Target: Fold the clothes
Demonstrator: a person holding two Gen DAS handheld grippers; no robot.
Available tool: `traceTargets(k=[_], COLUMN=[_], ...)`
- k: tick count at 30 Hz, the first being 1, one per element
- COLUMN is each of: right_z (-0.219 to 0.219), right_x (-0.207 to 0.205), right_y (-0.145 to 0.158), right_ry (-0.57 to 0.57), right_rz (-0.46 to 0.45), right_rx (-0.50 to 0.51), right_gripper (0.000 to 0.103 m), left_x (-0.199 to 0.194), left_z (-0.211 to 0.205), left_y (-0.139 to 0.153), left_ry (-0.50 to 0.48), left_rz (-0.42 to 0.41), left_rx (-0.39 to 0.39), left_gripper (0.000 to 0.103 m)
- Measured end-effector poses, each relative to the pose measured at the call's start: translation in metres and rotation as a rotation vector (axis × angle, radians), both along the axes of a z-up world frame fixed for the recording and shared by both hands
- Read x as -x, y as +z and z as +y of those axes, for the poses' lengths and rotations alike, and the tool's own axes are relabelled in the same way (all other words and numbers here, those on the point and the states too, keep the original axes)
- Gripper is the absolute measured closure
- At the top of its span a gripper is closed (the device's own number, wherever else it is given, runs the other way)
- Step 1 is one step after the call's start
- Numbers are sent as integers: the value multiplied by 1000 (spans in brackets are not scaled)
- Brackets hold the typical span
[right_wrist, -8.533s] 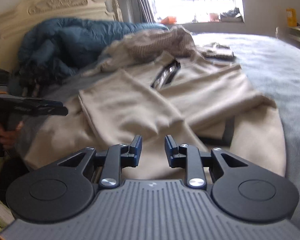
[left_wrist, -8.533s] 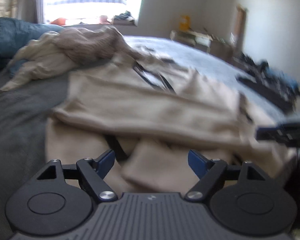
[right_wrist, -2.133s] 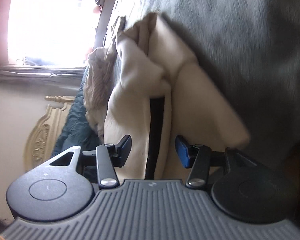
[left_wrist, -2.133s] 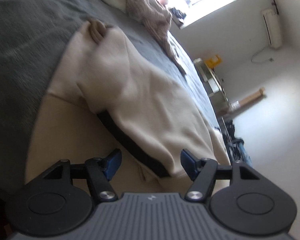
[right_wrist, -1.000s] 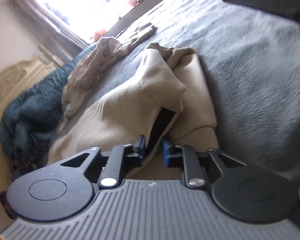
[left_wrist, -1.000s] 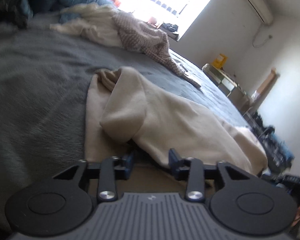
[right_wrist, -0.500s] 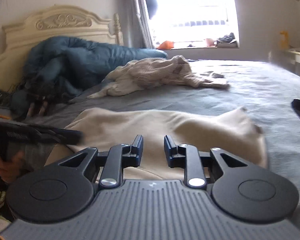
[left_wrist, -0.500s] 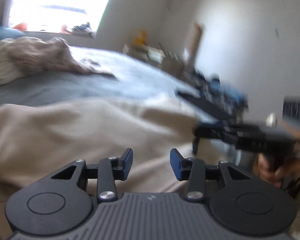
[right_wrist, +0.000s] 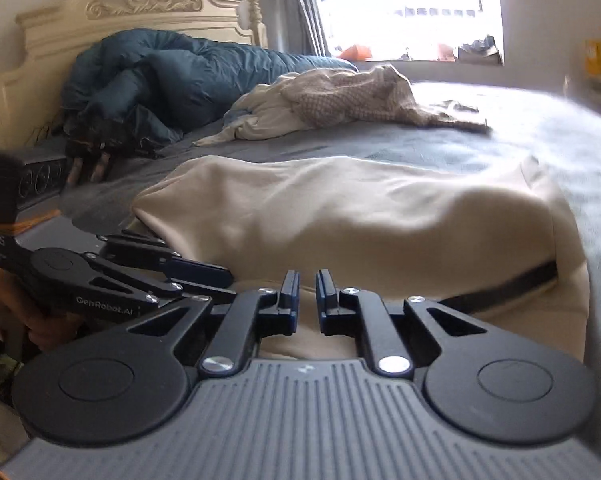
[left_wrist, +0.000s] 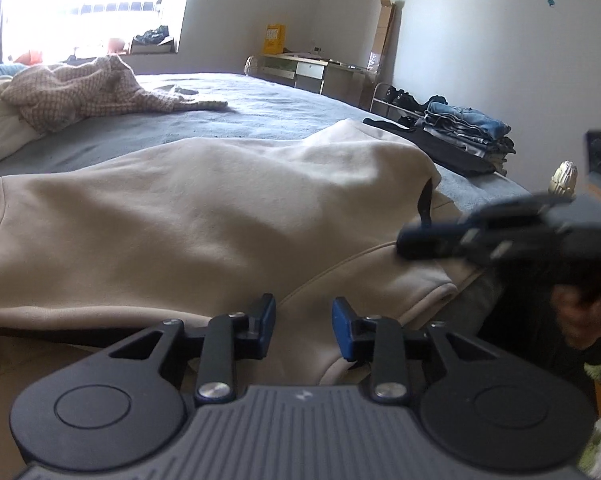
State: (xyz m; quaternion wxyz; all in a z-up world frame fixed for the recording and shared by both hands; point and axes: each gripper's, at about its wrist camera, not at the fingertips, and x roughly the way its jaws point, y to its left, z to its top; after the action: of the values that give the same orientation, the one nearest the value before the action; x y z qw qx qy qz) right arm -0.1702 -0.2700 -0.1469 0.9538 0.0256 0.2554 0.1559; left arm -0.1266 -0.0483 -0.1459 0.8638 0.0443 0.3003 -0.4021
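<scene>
Beige hoodie [left_wrist: 220, 220] fills the bed [left_wrist: 260, 108] before both claws.

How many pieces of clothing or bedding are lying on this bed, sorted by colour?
Beige: 1, the folded sweatshirt nearest the grippers.
Pink-and-white checked: 1, a crumpled knit top.
White: 1, a crumpled garment beside the knit top.
Dark teal: 1, a bunched duvet by the headboard.
Black: 1, a flat garment.
Mixed blue and grey: 1 folded stack; its pieces cannot be counted.
Total: 6.
</scene>
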Motion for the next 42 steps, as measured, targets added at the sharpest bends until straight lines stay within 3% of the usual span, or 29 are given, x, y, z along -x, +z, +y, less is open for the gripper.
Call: traceTargets(k=[3,5,8,12,14,20,24,26,28,29,30,42], right_z=[-6,-8,-9,-9,-12,-49,-49,-50,-59,-67,-76,-98], right_x=[-9,-9,-8,-2,2,2,-29,-45,-58,-62,-59,-132], right_y=[-26,-25,-27,-29,-23,24,33,18,-13,-29,-36,-15], right_ry=[-23,-39,-46,-50,-55,-158,-194,-215,-264,-283,-286,-325], right_rz=[63,76,66,51,38,-119,-207,-171,-58,6,9,-37], right_rx=[-34,-72,-81,-97,-104,-114,4,74,151,166,115,264], right_gripper=[98,98,98,98,98,96,96,96,97,98,98,97], left_x=[0,3,4,-6,-8,-4,-3,-3,-3,-4,-4,-2], left_z=[1,3,0,-17,-25,-21,-23,-24,-22,-22,-22,-22], left_y=[5,14,27,16,4,-3,-2,-3,-3,-3,-4,-5], left_ry=[16,15,-3,-20,-12,-7,-1,0,-1,-2,-4,-4], left_rz=[24,12,-18,21,25,5,1,2,5,9,12,3], left_rx=[13,15,79,100,64,92,83,83,87,89,90,84], left_gripper=[70,67,61,60,60,58,57,57,57,57,57,57])
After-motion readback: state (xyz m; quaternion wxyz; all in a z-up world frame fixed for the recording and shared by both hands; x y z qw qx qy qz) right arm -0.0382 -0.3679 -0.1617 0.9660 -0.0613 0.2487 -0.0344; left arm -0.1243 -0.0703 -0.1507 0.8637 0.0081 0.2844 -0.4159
